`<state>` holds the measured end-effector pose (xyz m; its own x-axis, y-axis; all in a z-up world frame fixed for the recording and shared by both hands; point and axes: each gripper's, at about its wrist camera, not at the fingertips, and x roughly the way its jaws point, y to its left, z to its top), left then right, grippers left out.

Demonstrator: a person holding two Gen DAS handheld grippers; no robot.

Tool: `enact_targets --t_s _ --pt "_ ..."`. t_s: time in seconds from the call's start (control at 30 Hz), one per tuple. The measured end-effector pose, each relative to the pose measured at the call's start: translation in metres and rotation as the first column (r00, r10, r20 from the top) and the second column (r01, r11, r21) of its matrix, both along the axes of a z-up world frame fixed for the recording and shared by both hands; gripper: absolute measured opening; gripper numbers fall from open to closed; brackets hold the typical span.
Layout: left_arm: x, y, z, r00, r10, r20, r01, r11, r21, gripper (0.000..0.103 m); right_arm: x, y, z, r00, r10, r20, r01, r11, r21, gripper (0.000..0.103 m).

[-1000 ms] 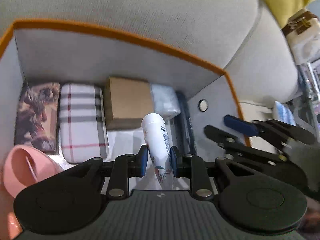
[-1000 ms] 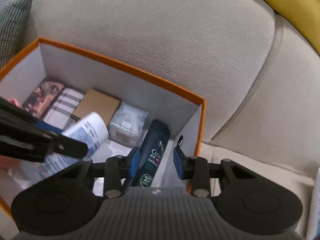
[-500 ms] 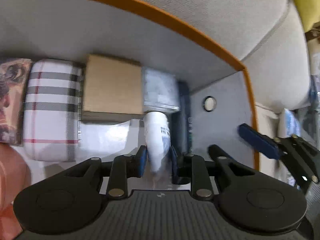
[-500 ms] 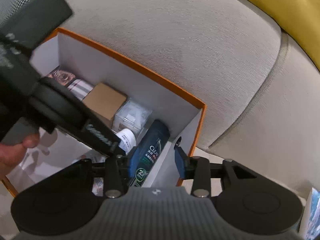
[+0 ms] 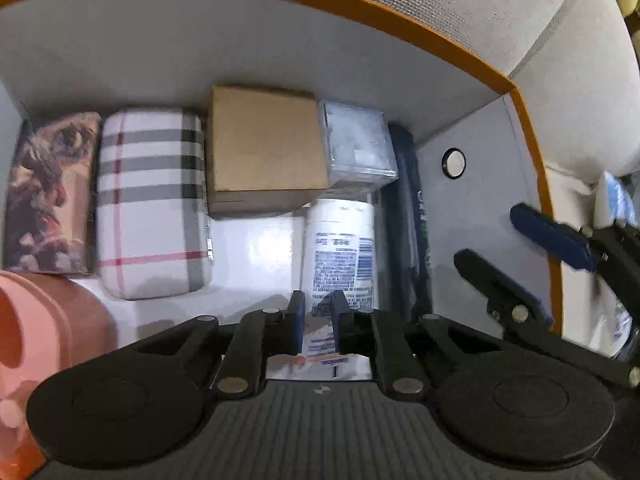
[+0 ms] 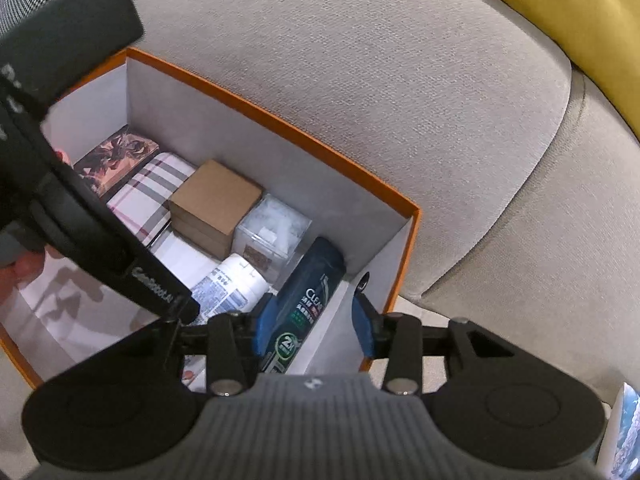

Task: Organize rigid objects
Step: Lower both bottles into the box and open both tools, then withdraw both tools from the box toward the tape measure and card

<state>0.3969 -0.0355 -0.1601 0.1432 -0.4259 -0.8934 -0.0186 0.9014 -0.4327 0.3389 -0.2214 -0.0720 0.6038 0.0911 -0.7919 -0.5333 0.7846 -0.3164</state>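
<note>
An orange-rimmed box [image 5: 524, 112] sits on a beige sofa. My left gripper [image 5: 318, 320] is down inside it, shut on the tail of a white tube [image 5: 340, 248] that lies on the box floor, cap against a clear plastic box [image 5: 356, 148]. The white tube also shows in the right wrist view [image 6: 232, 284]. My right gripper [image 6: 314, 326] is open and empty above the box's right wall, over a dark shampoo bottle [image 6: 310, 300]. It also appears in the left wrist view [image 5: 520, 248].
Along the back wall lie a patterned case [image 5: 44, 192], a plaid case [image 5: 152, 200] and a cardboard box [image 5: 264, 148]. A pink object [image 5: 36, 328] sits at the left. The dark bottle [image 5: 408, 216] lies along the right wall. Sofa cushions [image 6: 360, 80] surround the box.
My left gripper has gone down into the box with the white tube, which now lies flat on the floor. My right gripper has drawn back a little, staying open.
</note>
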Motion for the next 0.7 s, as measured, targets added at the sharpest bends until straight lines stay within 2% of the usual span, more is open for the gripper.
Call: enact_targets --t_s 0.23,0.33,0.43,0.57,0.7 --pt "0.007 -0.013 0.002 0.999 -0.027 0.042 0.026 0.999 0.026 0.008 -0.001 -0.002 0.0 1.0 0.013 0.0 -0.013 1.0 -0.002 0.043" --pt "0.01 -0.02 0.006 0.994 -0.07 0.08 0.066 0.997 0.048 0.007 -0.001 -0.001 -0.001 1.0 0.012 0.003 -0.012 1.0 -0.001 0.043" --pt "0.013 -0.025 0.007 0.99 -0.094 0.109 0.091 0.995 0.029 0.007 -0.001 0.0 -0.001 1.0 0.005 0.0 -0.005 1.0 0.004 0.043" --pt "0.013 -0.022 0.008 0.989 -0.098 0.111 0.096 0.995 0.03 0.007 -0.003 0.0 0.001 1.0 -0.008 -0.007 0.008 1.0 0.012 0.043" --pt "0.003 -0.019 0.026 0.981 -0.118 0.154 0.113 0.993 0.041 0.007 -0.008 -0.002 0.005 1.0 -0.007 -0.002 0.007 1.0 0.021 0.043"
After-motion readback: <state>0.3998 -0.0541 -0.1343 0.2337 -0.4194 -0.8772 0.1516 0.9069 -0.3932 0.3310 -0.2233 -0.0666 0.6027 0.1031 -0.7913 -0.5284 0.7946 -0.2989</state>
